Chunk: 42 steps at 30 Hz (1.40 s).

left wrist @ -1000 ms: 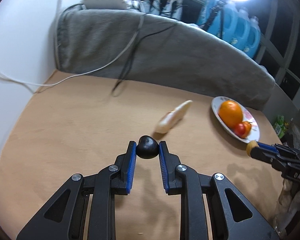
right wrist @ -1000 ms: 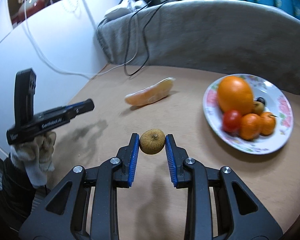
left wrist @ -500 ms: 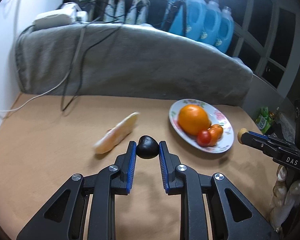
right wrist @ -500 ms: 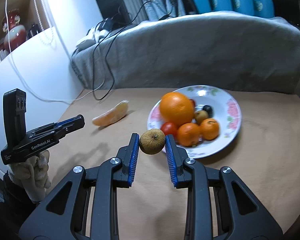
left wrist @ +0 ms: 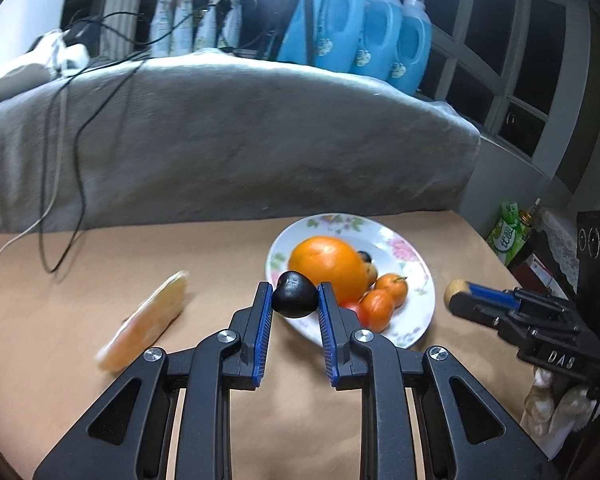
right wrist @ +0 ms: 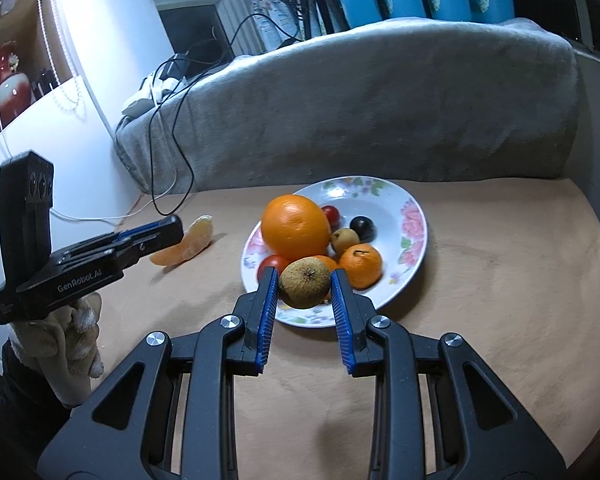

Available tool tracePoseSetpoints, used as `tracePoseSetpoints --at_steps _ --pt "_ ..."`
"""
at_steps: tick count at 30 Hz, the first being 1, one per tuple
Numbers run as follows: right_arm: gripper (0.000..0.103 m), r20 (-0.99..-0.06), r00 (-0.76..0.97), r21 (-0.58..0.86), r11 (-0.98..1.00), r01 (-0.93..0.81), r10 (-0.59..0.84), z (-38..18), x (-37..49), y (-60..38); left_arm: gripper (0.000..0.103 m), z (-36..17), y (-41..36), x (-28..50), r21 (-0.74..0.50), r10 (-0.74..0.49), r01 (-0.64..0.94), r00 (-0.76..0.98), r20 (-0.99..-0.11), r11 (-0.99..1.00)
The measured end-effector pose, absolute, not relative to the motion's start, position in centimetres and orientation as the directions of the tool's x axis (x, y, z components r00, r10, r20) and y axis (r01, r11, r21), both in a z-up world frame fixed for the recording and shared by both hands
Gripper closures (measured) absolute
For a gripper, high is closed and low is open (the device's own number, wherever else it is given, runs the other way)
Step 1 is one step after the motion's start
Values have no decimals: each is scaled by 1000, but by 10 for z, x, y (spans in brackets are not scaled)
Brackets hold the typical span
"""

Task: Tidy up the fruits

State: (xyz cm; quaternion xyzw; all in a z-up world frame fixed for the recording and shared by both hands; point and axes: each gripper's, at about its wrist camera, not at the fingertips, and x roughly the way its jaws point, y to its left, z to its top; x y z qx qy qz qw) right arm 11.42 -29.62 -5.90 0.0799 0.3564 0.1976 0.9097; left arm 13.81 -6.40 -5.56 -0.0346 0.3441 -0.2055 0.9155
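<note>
Left gripper pinches a small dark plum at frame centre, over the floral plate's near rim; smooth, light, bruisable. Right gripper clamps a rough brown kiwi across its middle, likewise soft.

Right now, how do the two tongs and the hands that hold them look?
Both tongs are matte black plastic, with ribbed blue pads on the inner faces of the fingers and silver screws at the joints. The left tongs carry white "GenRobot.AI" lettering on the side; the right tongs show "DAS". Each has a black upright block with round lenses. The left hand wears a fuzzy cream glove and a dark sleeve.
</note>
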Motion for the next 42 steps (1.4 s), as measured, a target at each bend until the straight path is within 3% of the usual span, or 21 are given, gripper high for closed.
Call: tracePoseSetpoints --at_steps 42 --pt "74 -655 651 248 923 -294 384 -84 157 -305 82 -60 -141 203 -154 -454 475 621 -639 866"
